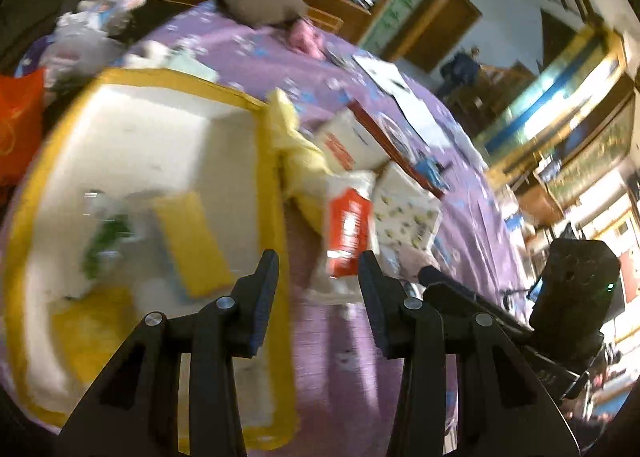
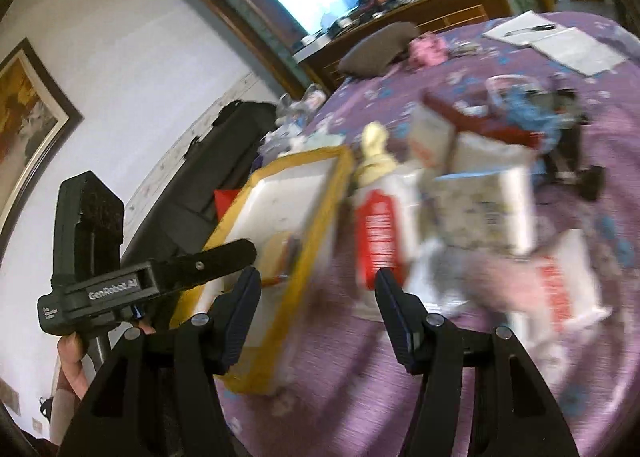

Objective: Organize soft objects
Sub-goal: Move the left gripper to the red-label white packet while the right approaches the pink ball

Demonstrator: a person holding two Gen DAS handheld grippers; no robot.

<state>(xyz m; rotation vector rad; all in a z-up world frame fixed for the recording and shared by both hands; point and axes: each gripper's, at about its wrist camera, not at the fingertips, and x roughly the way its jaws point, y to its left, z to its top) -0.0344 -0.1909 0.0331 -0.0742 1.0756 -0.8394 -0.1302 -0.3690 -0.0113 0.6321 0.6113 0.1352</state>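
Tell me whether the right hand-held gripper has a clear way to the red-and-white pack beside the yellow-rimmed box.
Probably yes. The right hand-held gripper is open and empty, and the red-and-white pack lies just ahead on the purple bedspread, nothing between. The yellow-rimmed box sits close on its left.

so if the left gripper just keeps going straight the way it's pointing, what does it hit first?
Probably the red-and-white pack: it lies just beyond the open left gripper, beside the yellow-rimmed box, on the purple bedspread. The picture is blurred, so depth is uncertain.
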